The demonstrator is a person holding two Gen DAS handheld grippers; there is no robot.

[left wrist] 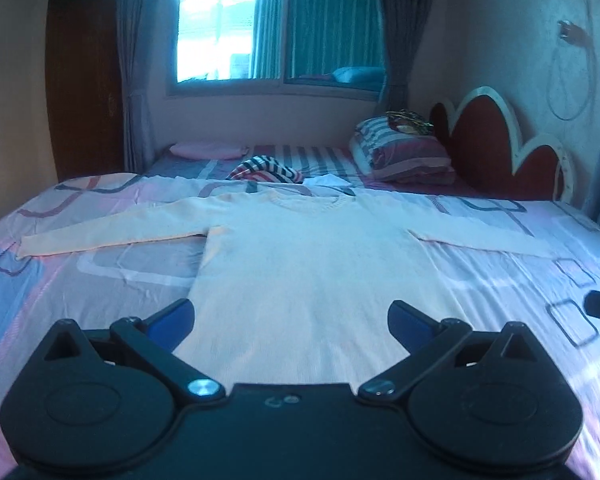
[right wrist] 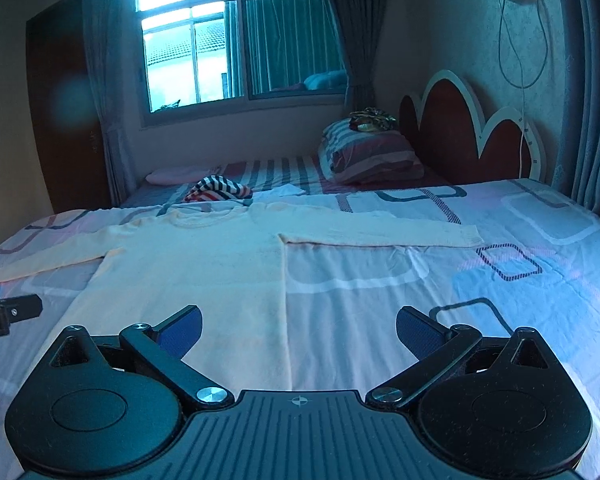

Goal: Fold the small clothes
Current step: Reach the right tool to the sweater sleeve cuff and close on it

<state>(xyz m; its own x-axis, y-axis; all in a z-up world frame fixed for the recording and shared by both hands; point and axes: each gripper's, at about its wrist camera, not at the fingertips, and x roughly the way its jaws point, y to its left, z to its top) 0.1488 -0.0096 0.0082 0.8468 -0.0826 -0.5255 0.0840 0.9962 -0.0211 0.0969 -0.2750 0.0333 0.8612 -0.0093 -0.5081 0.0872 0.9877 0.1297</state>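
So the pale long-sleeved sweater [left wrist: 300, 264] is laid out flat on the bed [left wrist: 60, 272], neckline toward the top of the frame near the window, hem toward the bottom edge, both sleeves stretched out sideways. That makes the body's long axis run straight away from the cameras, while the sleeves cross the frame left to right.

The left gripper [left wrist: 291, 320] sits right over the hem end, with the sweater body filling the centre of its view between the blue pads. Jaws are spread wide, nothing between them, not touching the fabric as far as I can tell. The left sleeve runs out to the middle left of that frame, the right sleeve to the middle right.

The right gripper [right wrist: 299, 326] is also spread wide and empty. In its view the sweater's side edge runs up the middle, so its left pad hangs over the body and its right pad over bare bedsheet. The right sleeve lies across the centre of that frame, cuff ending at centre right, well ahead of the jaws.

My guess is the sleeves get folded in first, and each gripper is the nearer one to its own side's sleeve. Either would have to reach forward and outward to get a cuff.

A striped garment [right wrist: 218, 192] and a folded striped blanket [right wrist: 370, 156] sit farther back, well apart from the sweater.
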